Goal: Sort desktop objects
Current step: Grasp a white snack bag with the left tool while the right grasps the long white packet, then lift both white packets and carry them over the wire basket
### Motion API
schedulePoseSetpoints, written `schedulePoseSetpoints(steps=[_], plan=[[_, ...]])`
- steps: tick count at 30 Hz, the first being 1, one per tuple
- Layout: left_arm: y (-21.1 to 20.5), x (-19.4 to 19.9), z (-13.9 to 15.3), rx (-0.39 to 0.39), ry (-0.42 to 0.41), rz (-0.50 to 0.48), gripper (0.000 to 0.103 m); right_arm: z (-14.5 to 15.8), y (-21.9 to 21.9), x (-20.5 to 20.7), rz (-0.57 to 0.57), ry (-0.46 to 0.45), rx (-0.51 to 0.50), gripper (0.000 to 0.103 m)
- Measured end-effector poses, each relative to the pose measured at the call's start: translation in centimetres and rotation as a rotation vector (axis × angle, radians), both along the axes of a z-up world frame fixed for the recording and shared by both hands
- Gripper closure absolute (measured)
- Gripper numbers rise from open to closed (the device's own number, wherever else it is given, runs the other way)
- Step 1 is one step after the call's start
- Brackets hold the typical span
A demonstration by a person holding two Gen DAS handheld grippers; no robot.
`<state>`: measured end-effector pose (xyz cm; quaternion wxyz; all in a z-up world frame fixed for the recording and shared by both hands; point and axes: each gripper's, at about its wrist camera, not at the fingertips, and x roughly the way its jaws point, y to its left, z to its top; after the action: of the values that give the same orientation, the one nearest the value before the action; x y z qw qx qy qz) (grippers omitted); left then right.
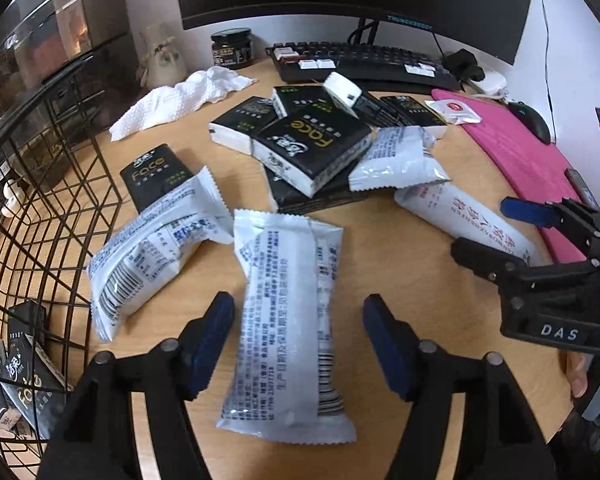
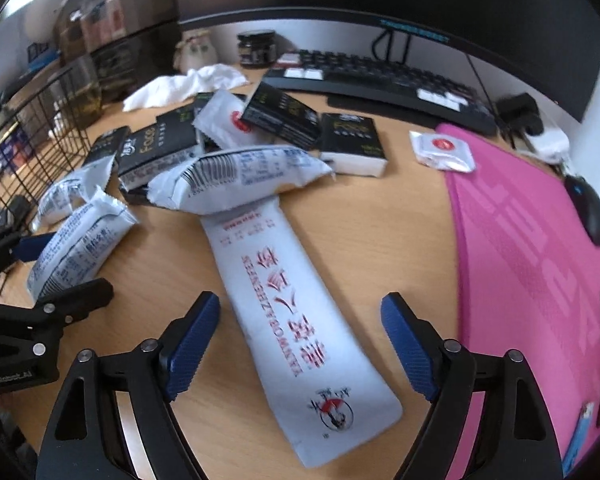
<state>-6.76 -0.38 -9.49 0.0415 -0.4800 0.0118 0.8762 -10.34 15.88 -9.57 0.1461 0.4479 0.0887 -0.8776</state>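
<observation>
Left wrist view: the left claw point(image 1: 298, 346) is spread wide, its blue pads on either side of a white snack packet point(image 1: 288, 320) lying printed side up on the wooden counter point(image 1: 420, 264). Neither pad touches the packet. A second white packet point(image 1: 152, 248) lies just to its left, beside a black wire basket point(image 1: 48, 216) that holds black tissue packs point(image 1: 20, 372). More black tissue packs point(image 1: 312, 148) are piled further back, in front of a keyboard point(image 1: 364, 64). At the right edge the right claw point(image 1: 512, 232) appears side-on, over a long white pouch with red lettering point(image 1: 464, 216).

Right wrist view: the right claw point(image 2: 300, 340) is also spread wide, straddling that long pouch point(image 2: 296, 320) without touching it. The pouch's far end is tucked under another white packet point(image 2: 244, 180). Only this view shows the full pink mat point(image 2: 532, 264) on the right, a black mouse point(image 2: 588, 208) at its far edge, and a small white sachet with a red dot point(image 2: 442, 150).
</observation>
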Motion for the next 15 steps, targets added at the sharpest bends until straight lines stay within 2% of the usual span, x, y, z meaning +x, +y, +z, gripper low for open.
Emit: schedulePoseSetpoints(steps=[1, 3, 4, 5, 6, 8, 9, 15], plan=[[-0.1, 0.0, 0.0, -0.001, 0.000, 0.005, 0.031, 0.0, -0.1, 0.1, 0.005, -0.001, -0.001, 0.020], [-0.1, 0.0, 0.0, -0.005, 0.000, 0.002, 0.031, 0.1, -0.2, 0.3, 0.013, 0.005, -0.003, 0.029], [-0.1, 0.0, 0.0, -0.007, 0.000, -0.002, 0.031, 0.2, -0.3, 0.5, 0.015, 0.010, -0.004, 0.046], [-0.1, 0.1, 0.0, -0.006, 0.000, -0.005, 0.033, 0.3, -0.4, 0.5, 0.015, 0.007, -0.001, 0.052], [0.0, 0.2, 0.1, -0.005, 0.002, -0.016, 0.036, 0.4, -0.5, 0.6, 0.016, 0.008, -0.001, 0.054], [0.3, 0.3, 0.2, -0.009, -0.002, -0.038, 0.055, 0.4, -0.8, 0.9, 0.017, 0.012, 0.001, 0.059], [0.4, 0.4, 0.4, -0.005, -0.008, -0.049, 0.061, 0.4, -0.9, 1.0, 0.016, 0.015, 0.004, 0.059], [0.6, 0.7, 0.4, -0.014, -0.022, -0.056, 0.062, 0.6, -1.3, 1.7, 0.027, 0.008, 0.012, 0.062]])
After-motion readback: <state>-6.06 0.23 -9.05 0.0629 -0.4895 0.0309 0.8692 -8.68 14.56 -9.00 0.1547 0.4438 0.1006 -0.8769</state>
